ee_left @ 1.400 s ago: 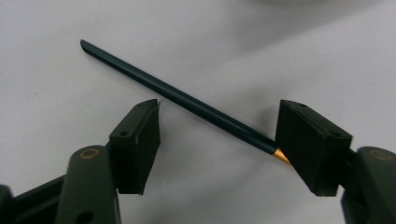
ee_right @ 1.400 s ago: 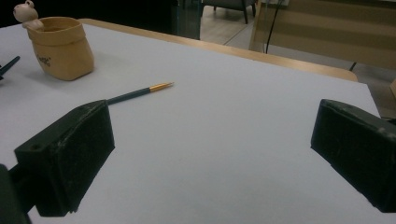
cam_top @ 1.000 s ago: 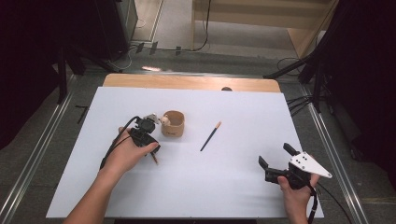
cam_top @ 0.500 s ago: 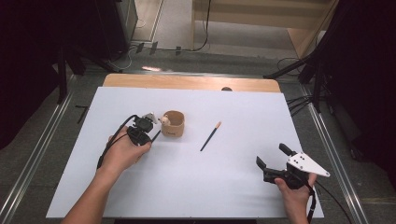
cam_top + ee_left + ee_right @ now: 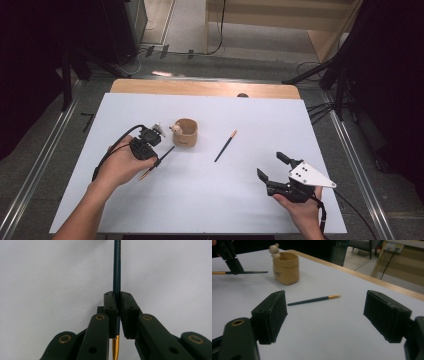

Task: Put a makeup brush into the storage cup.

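The white table (image 5: 200, 200) bears a tan cup (image 5: 185, 132) and, well right of it, a dark pencil (image 5: 225, 146).

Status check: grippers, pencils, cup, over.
Left gripper shut on a dark pencil, lifted beside the cup. Right gripper open, jaws just closing, nothing between. Second pencil flat on the table, unobstructed.

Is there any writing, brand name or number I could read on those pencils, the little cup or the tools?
Held pencil: fine print runs along the dark barrel, too small and blurred to read.
Wooden cup: a small dark mark low on its side, too blurred to read.
Lying pencil: no writing visible.
Nothing else bears legible text.
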Available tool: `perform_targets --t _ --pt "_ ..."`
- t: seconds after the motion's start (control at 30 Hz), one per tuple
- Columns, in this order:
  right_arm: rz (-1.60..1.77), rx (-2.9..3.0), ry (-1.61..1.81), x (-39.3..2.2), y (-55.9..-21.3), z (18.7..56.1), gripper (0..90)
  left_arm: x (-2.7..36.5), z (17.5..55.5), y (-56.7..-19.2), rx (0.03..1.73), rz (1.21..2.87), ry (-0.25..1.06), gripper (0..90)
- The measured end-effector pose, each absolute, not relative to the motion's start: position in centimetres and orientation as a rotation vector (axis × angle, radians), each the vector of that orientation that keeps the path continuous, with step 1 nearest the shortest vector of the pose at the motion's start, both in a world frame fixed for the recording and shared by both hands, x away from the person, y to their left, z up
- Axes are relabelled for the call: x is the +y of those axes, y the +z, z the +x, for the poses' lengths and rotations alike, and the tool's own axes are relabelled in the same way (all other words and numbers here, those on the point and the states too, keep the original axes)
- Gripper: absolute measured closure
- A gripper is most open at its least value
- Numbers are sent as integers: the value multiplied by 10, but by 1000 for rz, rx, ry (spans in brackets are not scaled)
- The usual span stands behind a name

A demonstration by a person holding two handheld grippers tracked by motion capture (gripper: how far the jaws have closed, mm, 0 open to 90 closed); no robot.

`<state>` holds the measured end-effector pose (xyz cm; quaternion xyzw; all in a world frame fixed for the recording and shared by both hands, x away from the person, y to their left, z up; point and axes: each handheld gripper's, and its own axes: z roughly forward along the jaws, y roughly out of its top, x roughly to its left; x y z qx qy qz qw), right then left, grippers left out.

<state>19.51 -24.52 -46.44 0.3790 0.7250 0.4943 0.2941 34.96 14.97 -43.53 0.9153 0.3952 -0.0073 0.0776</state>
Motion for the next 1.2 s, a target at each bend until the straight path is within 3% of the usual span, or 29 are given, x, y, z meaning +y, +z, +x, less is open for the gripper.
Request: perform_targets --t 0.5,1.2 --pt "653 2074 1208 -161 -458 215 404 122 342 -417 1001 2792 -112 846" --pt "482 2128 1117 -123 -474 243 420 81 339 -411 851 2827 -171 846"
